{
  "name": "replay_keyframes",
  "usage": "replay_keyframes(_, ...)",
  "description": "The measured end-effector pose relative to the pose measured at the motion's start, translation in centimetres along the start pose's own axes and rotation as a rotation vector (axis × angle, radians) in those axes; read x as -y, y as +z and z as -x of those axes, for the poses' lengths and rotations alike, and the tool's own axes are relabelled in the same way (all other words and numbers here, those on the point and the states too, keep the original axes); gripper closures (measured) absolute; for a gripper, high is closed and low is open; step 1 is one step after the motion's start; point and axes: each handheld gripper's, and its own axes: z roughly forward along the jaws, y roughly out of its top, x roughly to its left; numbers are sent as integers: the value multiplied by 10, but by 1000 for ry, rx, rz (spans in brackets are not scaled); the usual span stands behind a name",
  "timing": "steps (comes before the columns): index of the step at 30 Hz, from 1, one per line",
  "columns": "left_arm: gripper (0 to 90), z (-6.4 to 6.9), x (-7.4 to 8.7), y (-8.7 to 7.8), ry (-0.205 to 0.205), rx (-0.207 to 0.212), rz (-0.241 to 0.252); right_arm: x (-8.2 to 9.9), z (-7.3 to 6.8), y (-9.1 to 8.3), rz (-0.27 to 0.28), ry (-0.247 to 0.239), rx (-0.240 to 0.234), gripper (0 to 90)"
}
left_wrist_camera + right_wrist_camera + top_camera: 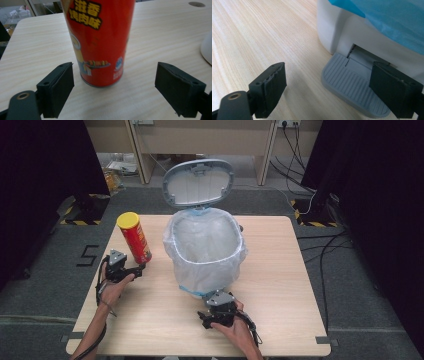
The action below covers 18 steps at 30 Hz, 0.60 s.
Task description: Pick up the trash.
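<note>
1. Red with a yellow lid, a tall crisp canister [134,237] stands upright on the pale wood worktop [280,285], near its left edge and to the left of the bin.
2. The left hand-held gripper [141,268] sits just in front of the canister's base. In the left gripper view its jaws are spread wide, one on each side of the canister [100,42], and neither touches it.
3. A white pedal bin [205,251] stands at the middle of the worktop, its grey lid [198,182] raised and a thin translucent liner bag [220,265] folded over its rim.
4. The right hand-held gripper [212,296] is at the near foot of the bin. In the right gripper view its jaws are released and wide apart, with the ribbed grey foot pedal [348,85] between them, one jaw above the pedal's end.
</note>
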Motion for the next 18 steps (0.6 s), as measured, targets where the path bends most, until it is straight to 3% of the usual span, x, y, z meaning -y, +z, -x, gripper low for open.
replay_keyframes(4,151,-4,-3,7,-16,-8,14,0,0,0,0,1,-1,143)
replay_keyframes(8,153,-12,-7,13,-58,-25,43,0,0,0,1,0,-2,143)
replay_keyframes(13,155,-14,-13,16,-72,-24,67,0,0,0,-1,-2,-1,143)
replay_keyframes(18,156,-12,-16,21,-57,-15,57,0,0,0,-3,-3,1,143)
